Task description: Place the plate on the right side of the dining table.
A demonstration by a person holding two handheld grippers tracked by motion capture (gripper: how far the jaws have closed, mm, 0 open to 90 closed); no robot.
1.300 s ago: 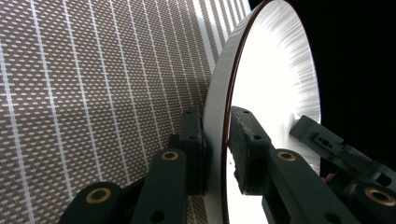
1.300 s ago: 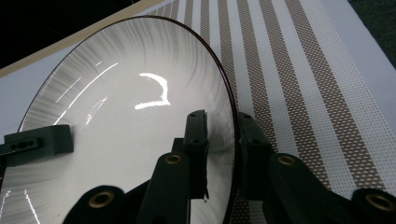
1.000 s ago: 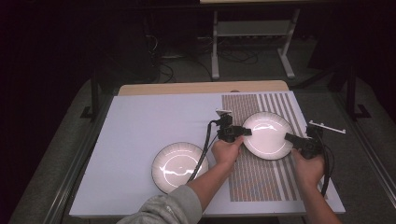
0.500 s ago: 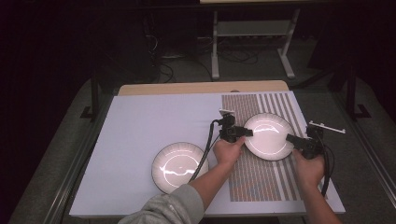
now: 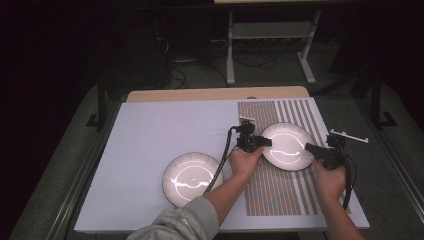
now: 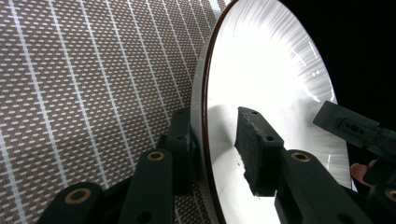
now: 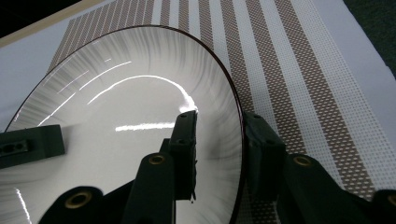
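Observation:
A white plate with a dark rim [image 5: 287,145] lies on the striped placemat [image 5: 280,200] at the right. My left gripper [image 5: 256,142] is at its left rim. One jaw is on the plate's inner face [image 6: 280,70] and the other is under the edge, shut on it. My right gripper [image 5: 317,149] holds the opposite rim the same way: one jaw rests on the glossy inside [image 7: 116,116], the other is outside over the mat [image 7: 327,93]. Whether the plate is raised off the mat I cannot tell.
A second white plate [image 5: 192,179] sits on the pale table cover [image 5: 150,135] to the left, with the left gripper's cable trailing beside it. A small white bracket [image 5: 349,135] lies off the table's right edge. Dark floor and a metal stand [image 5: 270,35] lie beyond the far edge.
The left gripper has slid slightly right onto the plate's rim and the right gripper slightly left. The plate has stayed about where it was.

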